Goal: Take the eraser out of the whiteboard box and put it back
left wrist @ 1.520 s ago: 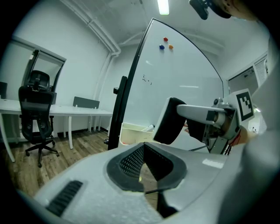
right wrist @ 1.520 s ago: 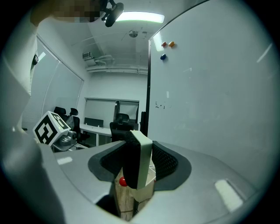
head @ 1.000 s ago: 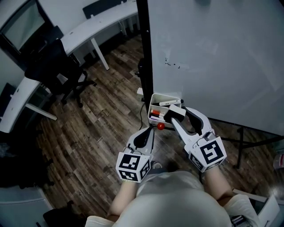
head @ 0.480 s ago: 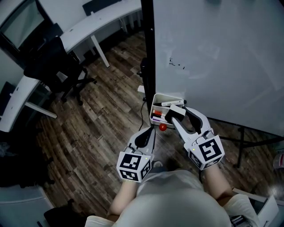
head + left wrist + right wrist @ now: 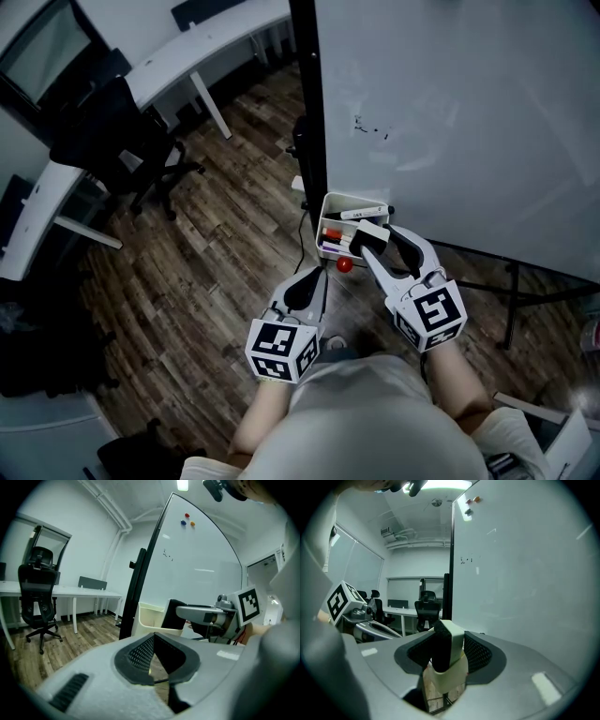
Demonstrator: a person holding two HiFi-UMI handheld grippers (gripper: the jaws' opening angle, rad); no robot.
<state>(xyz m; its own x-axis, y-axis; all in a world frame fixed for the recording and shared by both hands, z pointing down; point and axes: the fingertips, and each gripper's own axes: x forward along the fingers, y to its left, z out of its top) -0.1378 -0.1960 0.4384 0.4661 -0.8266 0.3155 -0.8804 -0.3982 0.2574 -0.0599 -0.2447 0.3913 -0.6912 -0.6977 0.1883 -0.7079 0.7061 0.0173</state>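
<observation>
A small white box (image 5: pixel 331 202) hangs at the whiteboard's (image 5: pixel 450 112) lower left corner, with markers (image 5: pixel 330 243) lying inside. My right gripper (image 5: pixel 371 243) is shut on the eraser (image 5: pixel 367 234), a white block with black felt, held just above the box's near right side. From the right gripper view the eraser (image 5: pixel 449 644) stands upright between the pads, with the box rim (image 5: pixel 446 682) right under it. My left gripper (image 5: pixel 317 277) hangs shut and holds nothing, below and left of the box. The left gripper view shows the box (image 5: pixel 147 617) and the held eraser (image 5: pixel 171 615) ahead.
A black whiteboard post (image 5: pixel 307 103) runs up beside the box. A small red thing (image 5: pixel 344 265) sits just below the box. A black office chair (image 5: pixel 117 141) and white desks (image 5: pixel 202 47) stand far left on the wood floor. Whiteboard stand legs (image 5: pixel 511 300) spread at right.
My right gripper has sunk a little with the eraser, closer to the box. The left gripper has stayed where it was.
</observation>
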